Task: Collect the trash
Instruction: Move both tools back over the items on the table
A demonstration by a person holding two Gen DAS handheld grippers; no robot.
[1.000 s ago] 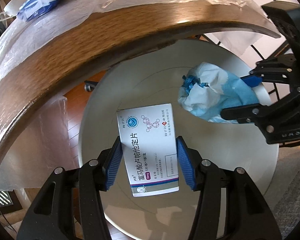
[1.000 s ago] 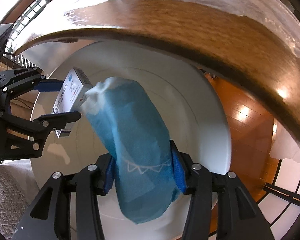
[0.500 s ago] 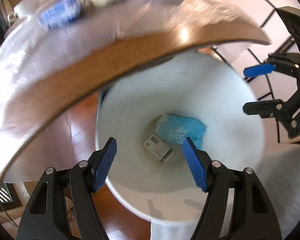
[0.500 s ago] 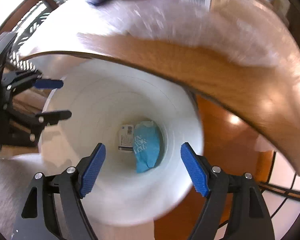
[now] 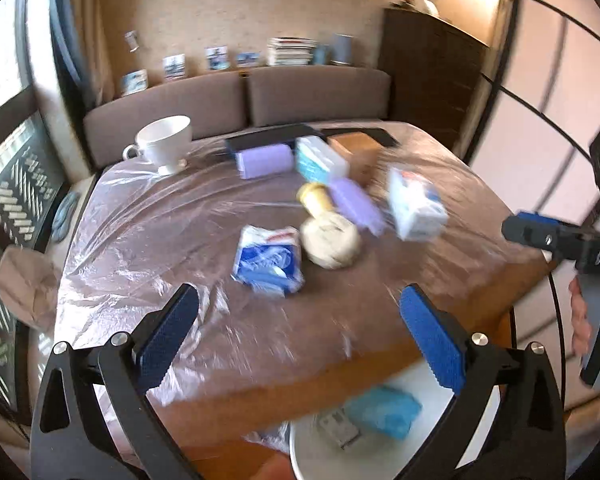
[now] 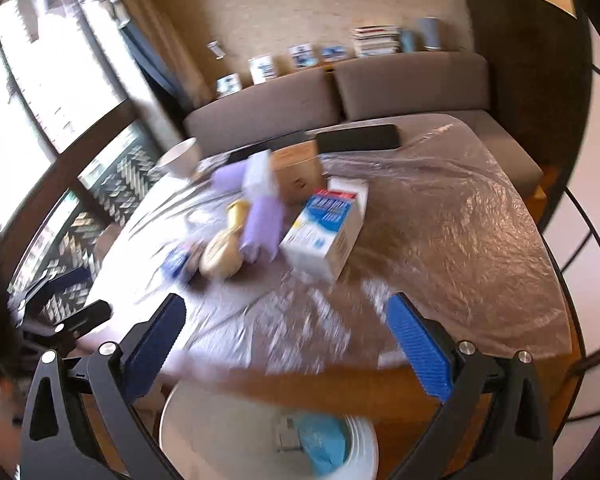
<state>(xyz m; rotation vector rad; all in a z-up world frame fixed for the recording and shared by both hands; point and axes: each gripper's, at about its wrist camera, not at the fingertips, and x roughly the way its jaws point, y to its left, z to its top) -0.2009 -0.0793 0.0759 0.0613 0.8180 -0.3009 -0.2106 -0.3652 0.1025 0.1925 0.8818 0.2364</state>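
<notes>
Both grippers are open and empty, raised above the near edge of the table. My left gripper faces a blue-white packet and a cream crumpled ball. My right gripper faces a white-blue carton and a purple pack. The white bin stands below the table edge and holds a blue wrapper and a small medicine box. The bin also shows in the right wrist view with the blue wrapper inside.
The wooden table is covered with clear plastic film. Further back stand a white cup, a purple pack, a teal-white box, a brown box and a white-blue carton. A brown sofa is behind.
A second ago each gripper held an item over the bin. Both opened and dropped the medicine box and the blue wrapper into the bin, then rose and tilted up to face the tabletop.
</notes>
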